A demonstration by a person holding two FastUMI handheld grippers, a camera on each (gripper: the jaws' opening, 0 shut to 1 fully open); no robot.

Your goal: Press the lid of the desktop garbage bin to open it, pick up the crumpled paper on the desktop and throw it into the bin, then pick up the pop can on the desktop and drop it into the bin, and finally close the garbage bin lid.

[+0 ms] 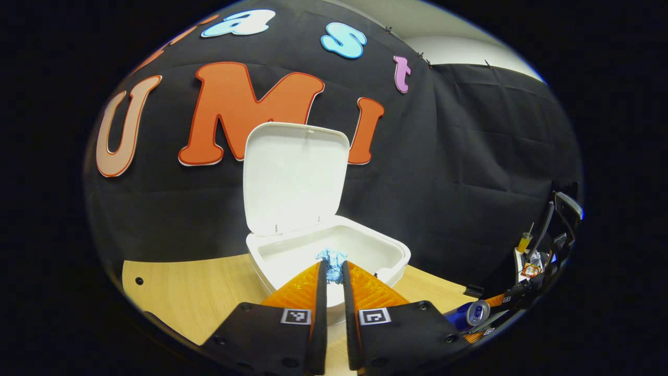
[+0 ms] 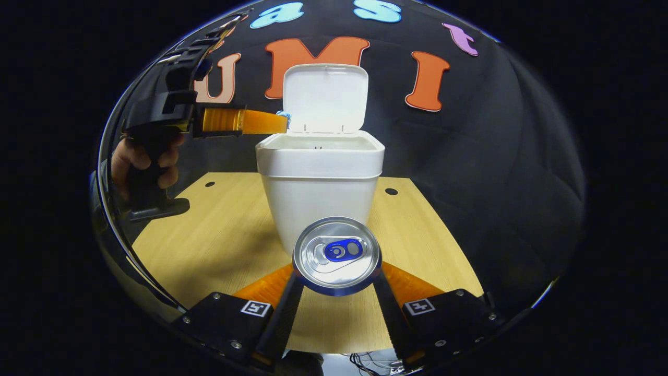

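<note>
Aluminium top of pop can (image 2: 336,254) nearest, blue tab, upright, long axis vertical; my right gripper (image 2: 336,282) fingers pinch its sides above wooden desktop (image 2: 209,235); white garbage bin (image 2: 321,193) directly behind can, lid (image 2: 324,98) raised upright against wall; my left gripper (image 1: 332,271) fingers nearly together, pinching blue crumpled paper (image 1: 331,259) over bin's open mouth; hand (image 2: 138,162) on left gripper's handle.

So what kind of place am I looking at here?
Probably a staged recording booth, not a real home: a black cloth wall hangs behind a light wooden tabletop, which carries a white plastic bin with its lid up, and handheld grippers work over it.
</note>
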